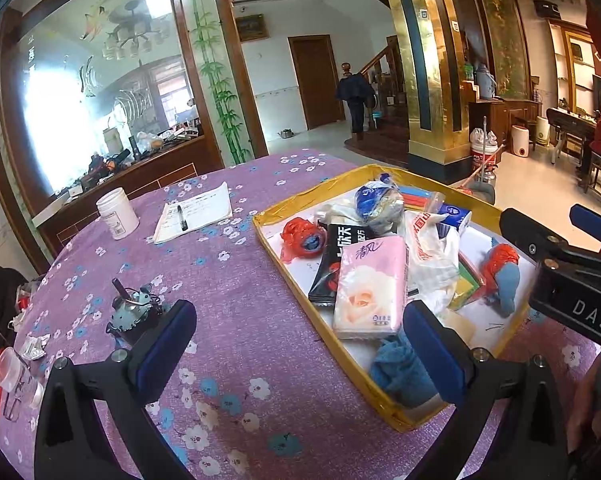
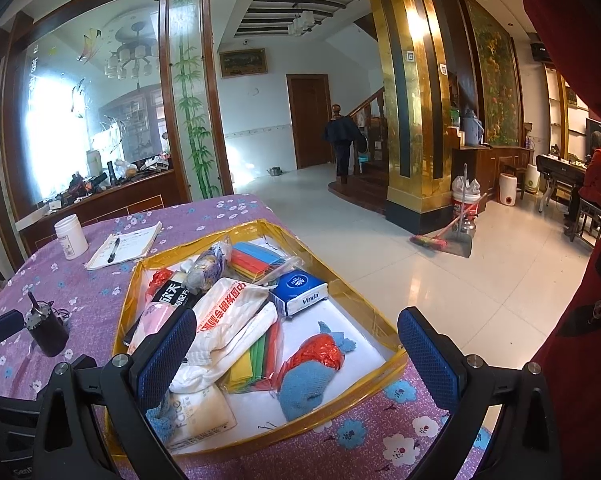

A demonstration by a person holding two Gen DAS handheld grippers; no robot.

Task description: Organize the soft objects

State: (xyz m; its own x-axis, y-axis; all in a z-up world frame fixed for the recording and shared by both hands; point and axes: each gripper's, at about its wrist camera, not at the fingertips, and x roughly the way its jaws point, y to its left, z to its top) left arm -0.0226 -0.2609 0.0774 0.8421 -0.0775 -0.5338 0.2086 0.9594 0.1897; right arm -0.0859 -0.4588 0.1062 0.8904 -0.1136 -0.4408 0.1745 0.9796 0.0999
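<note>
A: Left wrist view: left gripper spread wide, empty, above the yellow-rimmed tray; pink tissue pack leaning near the rim, likely to slide out if nudged.

B: Right wrist view: right gripper parted, empty; Vinda tissue pack, white plastic bag, blue sock heaped inside; bag likely to snag neighbours.

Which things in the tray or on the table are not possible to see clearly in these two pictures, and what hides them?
- Blue cloth, left wrist view: the left gripper finger covers its right part.
- Pink tissue pack, right wrist view: mostly hidden behind the right gripper finger.
- Notebook writing: too small in both views.
- Black packet: the lower half lies under the tissue pack.
- Clear plastic item, left wrist view: near the edge, distorted, unidentifiable.
</note>
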